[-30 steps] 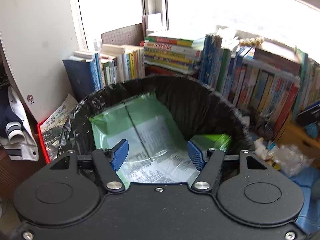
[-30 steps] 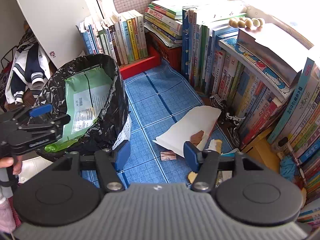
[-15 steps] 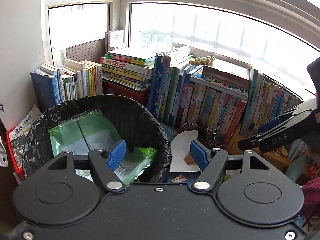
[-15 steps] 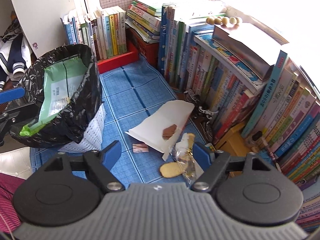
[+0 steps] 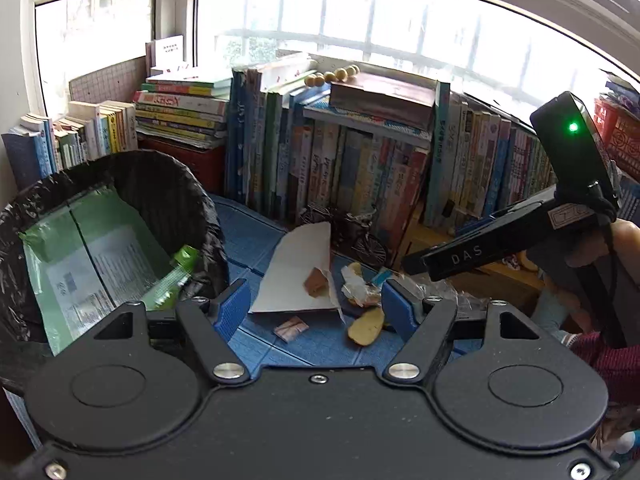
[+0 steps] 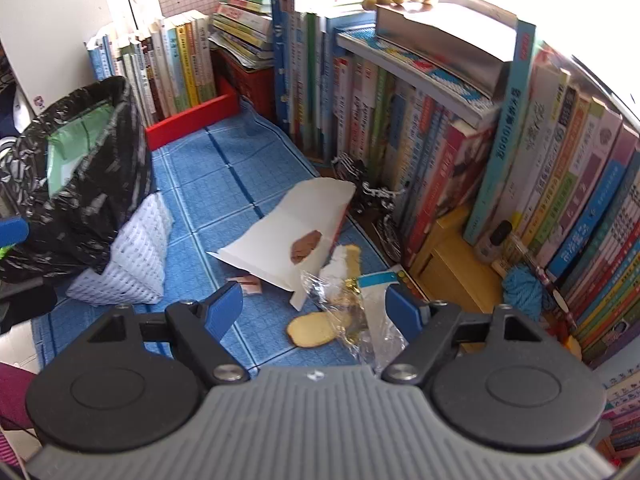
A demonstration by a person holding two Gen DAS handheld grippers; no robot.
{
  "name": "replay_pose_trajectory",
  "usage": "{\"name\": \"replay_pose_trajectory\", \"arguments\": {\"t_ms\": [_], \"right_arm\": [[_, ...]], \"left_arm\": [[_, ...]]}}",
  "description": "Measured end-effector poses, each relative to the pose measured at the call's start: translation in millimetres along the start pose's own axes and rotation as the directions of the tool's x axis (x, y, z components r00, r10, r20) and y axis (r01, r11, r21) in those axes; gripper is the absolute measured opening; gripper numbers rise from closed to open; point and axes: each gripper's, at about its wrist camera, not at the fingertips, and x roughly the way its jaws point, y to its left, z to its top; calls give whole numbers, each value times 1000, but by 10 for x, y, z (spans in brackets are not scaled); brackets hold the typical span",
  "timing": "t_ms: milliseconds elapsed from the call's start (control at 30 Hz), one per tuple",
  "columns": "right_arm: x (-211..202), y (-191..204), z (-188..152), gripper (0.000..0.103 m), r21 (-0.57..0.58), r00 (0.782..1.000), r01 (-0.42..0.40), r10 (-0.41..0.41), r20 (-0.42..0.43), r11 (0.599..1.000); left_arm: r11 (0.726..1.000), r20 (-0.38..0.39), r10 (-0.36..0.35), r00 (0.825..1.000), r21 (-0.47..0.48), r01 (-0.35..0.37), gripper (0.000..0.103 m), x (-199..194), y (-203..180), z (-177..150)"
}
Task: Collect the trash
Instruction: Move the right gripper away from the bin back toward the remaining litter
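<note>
Left wrist view: left gripper (image 5: 314, 308) jaws spread, nothing between them. Landmark is the trash bin (image 5: 168, 184), black liner, holding a green mailer bag (image 5: 92, 252) and a green wrapper (image 5: 176, 268) leaning at its rim. On the blue floor mat (image 5: 248, 232), right of the bin: white paper sheet (image 5: 296, 268) with a brown scrap (image 5: 315, 281) on it, small folded wrapper (image 5: 291, 327) in front, potato slice (image 5: 365, 326), crinkled clear plastic wrapper (image 5: 356, 286). Beyond the bin, books (image 5: 360, 176) against the window.

Right wrist view: right gripper (image 6: 314, 312) jaws spread, empty, above the potato slice (image 6: 312, 334) and clear plastic wrapper (image 6: 352, 316), well right of the bin (image 6: 92, 184).
</note>
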Motion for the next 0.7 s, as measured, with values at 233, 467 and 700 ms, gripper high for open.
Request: {"name": "replay_pose_trajectory", "arguments": {"t_ms": [233,467,700], "right_arm": [[242,-97,-191,86,-16,1000,6,-7,-26,1000],[447,-136,-336,86,-55,999,22,-25,-47,998],[564,-260,-380,86,-50,998,49,-51,-40,998]], "left_arm": [[1000,-59,-21,998,17,23,70,328,-194,-272],[1000,-72,29,997,12,-29,71,689,-198,-602],[994,-35,102,994,-21,-103,70,1068,-82,-848]]}}
